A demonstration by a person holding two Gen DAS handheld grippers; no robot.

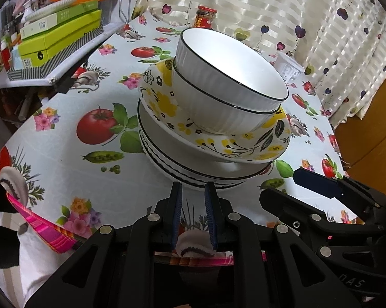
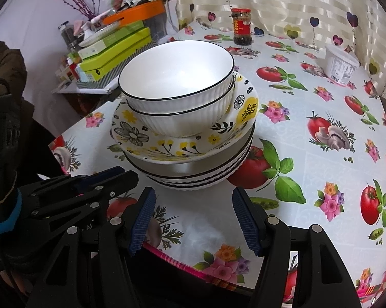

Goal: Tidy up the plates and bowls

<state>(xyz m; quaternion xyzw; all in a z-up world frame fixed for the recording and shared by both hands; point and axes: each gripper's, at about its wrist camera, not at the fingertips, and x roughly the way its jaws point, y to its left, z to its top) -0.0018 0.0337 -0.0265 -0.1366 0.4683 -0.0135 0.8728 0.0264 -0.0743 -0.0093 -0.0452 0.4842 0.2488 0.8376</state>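
One stack of dishes stands on the table. Two nested white ribbed bowls (image 1: 226,82) (image 2: 177,87) with black rims sit on a yellow-flowered plate (image 1: 244,143) (image 2: 167,146), which rests on black-striped white bowls (image 1: 193,174) (image 2: 205,177). My left gripper (image 1: 193,200) is just in front of the stack, empty, its blue pads a narrow gap apart. My right gripper (image 2: 193,205) is open and empty in front of the stack's base. Each gripper shows in the other's view: the right one (image 1: 316,182), the left one (image 2: 108,177).
The table carries a vegetable-print cloth (image 2: 308,154). A red-lidded jar (image 2: 241,25) (image 1: 205,16) and a white tub (image 2: 340,63) (image 1: 288,66) stand at the back by the curtain. A side shelf holds green boxes (image 1: 62,36) (image 2: 115,51) and clutter.
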